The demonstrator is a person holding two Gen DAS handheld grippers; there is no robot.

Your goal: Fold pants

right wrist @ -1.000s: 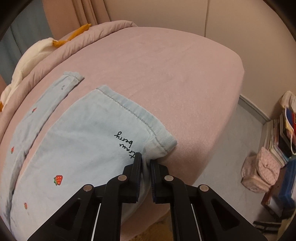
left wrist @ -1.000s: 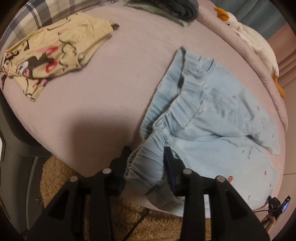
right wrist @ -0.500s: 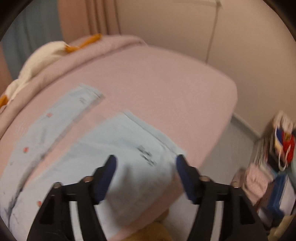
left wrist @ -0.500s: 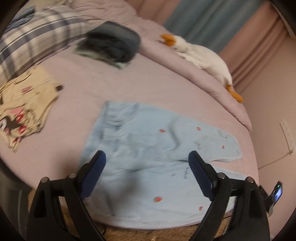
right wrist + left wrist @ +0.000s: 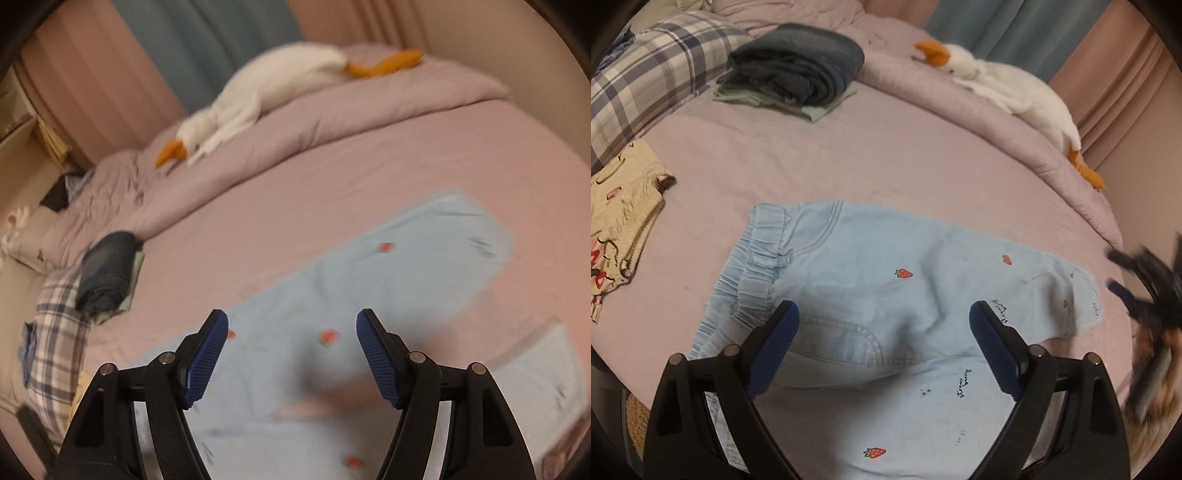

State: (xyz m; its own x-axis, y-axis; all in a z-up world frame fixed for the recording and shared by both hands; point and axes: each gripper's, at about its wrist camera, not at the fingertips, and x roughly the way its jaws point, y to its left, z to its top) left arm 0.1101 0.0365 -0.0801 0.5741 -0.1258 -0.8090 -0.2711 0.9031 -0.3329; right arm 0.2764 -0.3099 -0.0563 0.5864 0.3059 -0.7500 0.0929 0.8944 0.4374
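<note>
Light blue denim pants [image 5: 871, 295] with small strawberry prints lie spread flat on the pink bed, waistband to the left, legs to the right. My left gripper [image 5: 884, 317] is open and empty, held above the hip area. My right gripper [image 5: 291, 332] is open and empty above the pants [image 5: 369, 280], which show blurred in the right wrist view. The right gripper also shows, blurred, at the right edge of the left wrist view [image 5: 1152, 288], past the leg hems.
A folded dark garment pile [image 5: 798, 70] sits at the back. A cream printed garment [image 5: 617, 221] lies at the left. A plaid pillow [image 5: 642, 92], a rolled duvet [image 5: 1015, 136] and a white goose plush [image 5: 1008, 85] lie along the far side.
Both grippers have let go of the pants, opened wide and lifted back. The pants now lie flat. The right wrist view has swung to the left.
</note>
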